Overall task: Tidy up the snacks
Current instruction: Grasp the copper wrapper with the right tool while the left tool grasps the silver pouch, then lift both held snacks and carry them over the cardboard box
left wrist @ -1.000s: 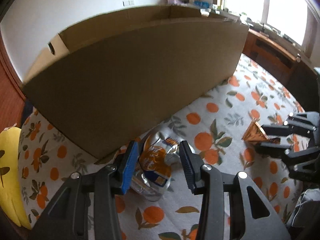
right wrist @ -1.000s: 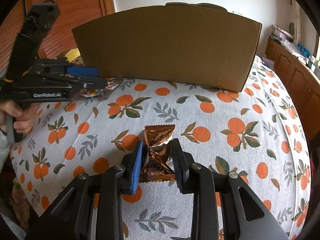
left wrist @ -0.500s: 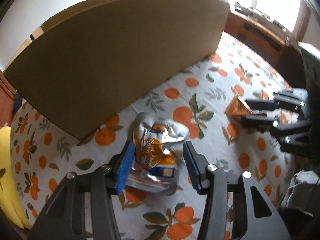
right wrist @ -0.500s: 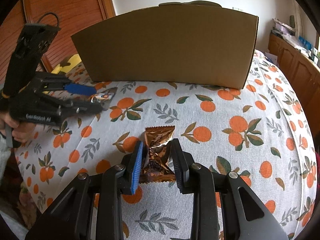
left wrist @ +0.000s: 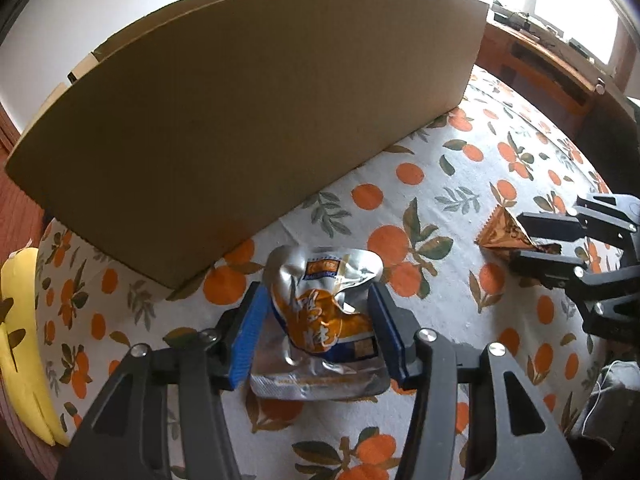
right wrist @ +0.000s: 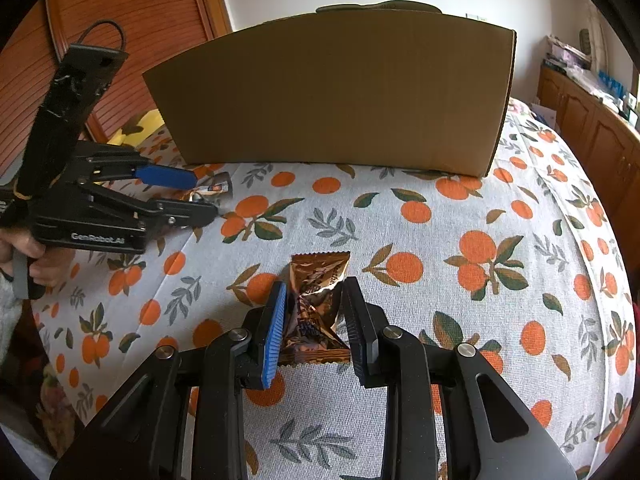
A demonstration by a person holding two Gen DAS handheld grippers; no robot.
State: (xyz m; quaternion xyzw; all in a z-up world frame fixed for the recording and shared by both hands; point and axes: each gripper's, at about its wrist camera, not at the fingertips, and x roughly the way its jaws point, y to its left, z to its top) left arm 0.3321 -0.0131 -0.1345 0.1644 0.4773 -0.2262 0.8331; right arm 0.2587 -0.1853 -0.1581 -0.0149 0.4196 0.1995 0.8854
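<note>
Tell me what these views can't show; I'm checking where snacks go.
- Inside of the cardboard box: hidden by its near wall, both views.
- Silver snack pouch, lower end: covered by the left hand-held gripper.
- Brown candy wrapper text: too small, crumpled, right wrist view.

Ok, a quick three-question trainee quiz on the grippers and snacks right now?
1. True or false: the right gripper is shut on the brown wrapped snack.
2. Relative to the cardboard box, the silver-and-orange packet lies: A inside it; B in front, on the tablecloth; C on top.
3. Fill in: the tablecloth is printed with ____.
Key: 1 true. 2 B; it sits between the left gripper's jaws, which have just been opening. 3 oranges.
</note>
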